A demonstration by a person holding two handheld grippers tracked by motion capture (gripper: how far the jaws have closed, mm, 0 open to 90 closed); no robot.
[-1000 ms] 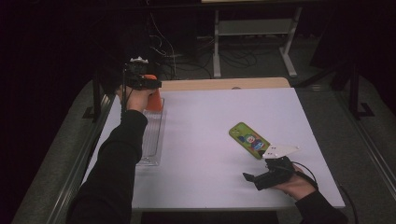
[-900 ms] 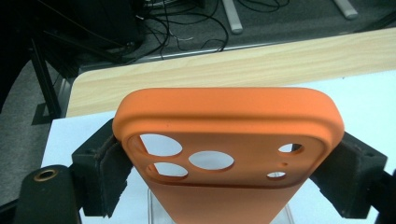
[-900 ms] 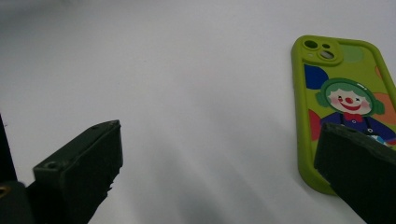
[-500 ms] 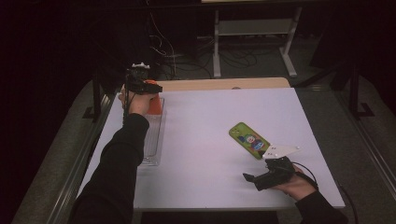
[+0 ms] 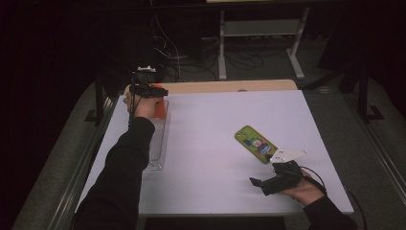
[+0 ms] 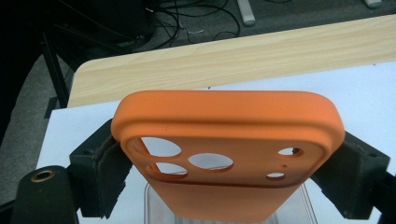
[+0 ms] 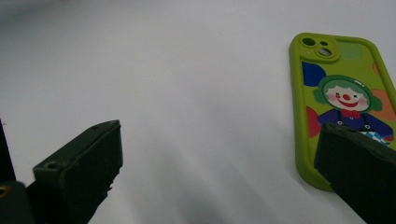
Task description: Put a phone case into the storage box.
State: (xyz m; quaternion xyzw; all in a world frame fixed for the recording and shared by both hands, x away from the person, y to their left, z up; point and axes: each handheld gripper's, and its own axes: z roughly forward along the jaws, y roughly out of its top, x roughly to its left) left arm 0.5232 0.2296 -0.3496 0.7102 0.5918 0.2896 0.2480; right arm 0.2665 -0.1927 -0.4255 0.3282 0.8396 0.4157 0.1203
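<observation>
Orange soft-looking silicone is what my left gripper (image 5: 148, 90) works with: a rounded-corner orange phone case (image 5: 159, 108) at the far left of the white table sheet (image 5: 210, 143), held over the far end of a clear plastic tray (image 5: 158, 143) that runs along the sheet's left edge. My sleeve lies partly over that tray. In the high view a green phone case with a printed clown (image 5: 255, 143) lies flat right of the sheet's middle, well apart from the orange one, and my right gripper (image 5: 258, 184) rests just on my side of it, near the sheet's front right.

In the left gripper view the orange phone case (image 6: 224, 154) stands on edge between my black jaws, its camera cut-outs toward the lens; the jaws have just been easing apart, yet both pads look to press its sides. A bare light wood strip (image 6: 224, 60) borders the sheet beyond it, and the clear tray (image 6: 299, 205) shows under the case.

In the right gripper view my jaws stand wide apart on nothing, the glossy green case (image 7: 341, 107) lying beside one of them. I can read no writing anywhere.
</observation>
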